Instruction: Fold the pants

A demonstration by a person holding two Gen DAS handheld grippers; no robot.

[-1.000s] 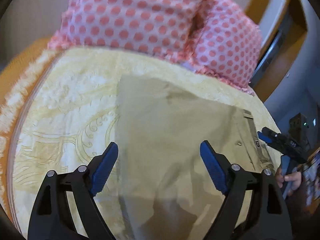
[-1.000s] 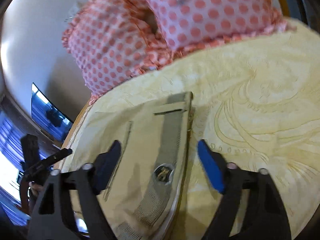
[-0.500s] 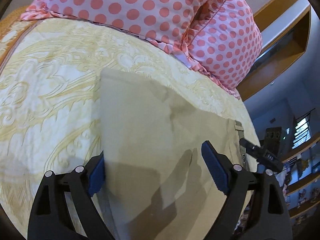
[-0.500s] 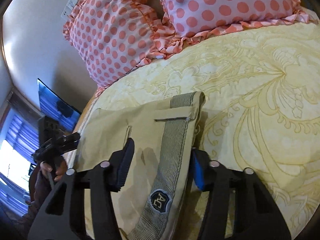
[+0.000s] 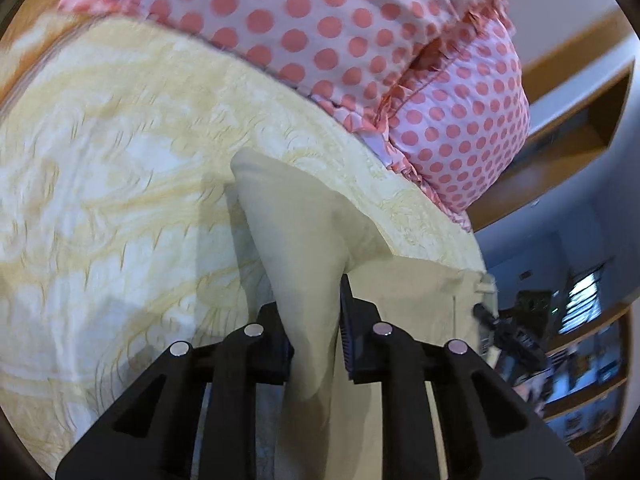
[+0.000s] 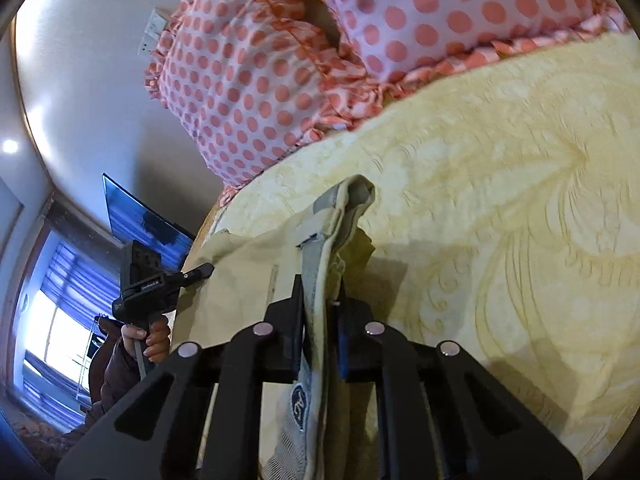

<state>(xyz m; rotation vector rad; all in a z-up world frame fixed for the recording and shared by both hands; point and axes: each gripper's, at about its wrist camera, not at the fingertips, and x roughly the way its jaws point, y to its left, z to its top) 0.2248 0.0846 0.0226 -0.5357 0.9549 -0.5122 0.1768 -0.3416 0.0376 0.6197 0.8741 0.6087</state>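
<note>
Beige pants (image 5: 308,224) lie on a yellow patterned bedspread (image 5: 100,208). My left gripper (image 5: 316,320) is shut on a fold of the pants' leg end, which rises in a peak between the fingers. My right gripper (image 6: 320,308) is shut on the pants' grey striped waistband (image 6: 320,240), lifted off the bed; the beige cloth (image 6: 240,280) spreads to its left. A logo patch (image 6: 298,400) shows on the waistband below the fingers. The right gripper (image 5: 504,332) shows in the left wrist view, the left gripper (image 6: 156,280) in the right wrist view.
Two pink polka-dot pillows (image 5: 360,40) (image 6: 280,72) lie at the head of the bed. A wooden wall shelf (image 5: 580,120) is at the right. A TV screen (image 6: 140,220) and a bright window (image 6: 60,320) are beyond the bed's left side.
Both grippers have closed: the left on the leg end, the right on the waistband. Both ends of the pants have been raised off the bedspread.
</note>
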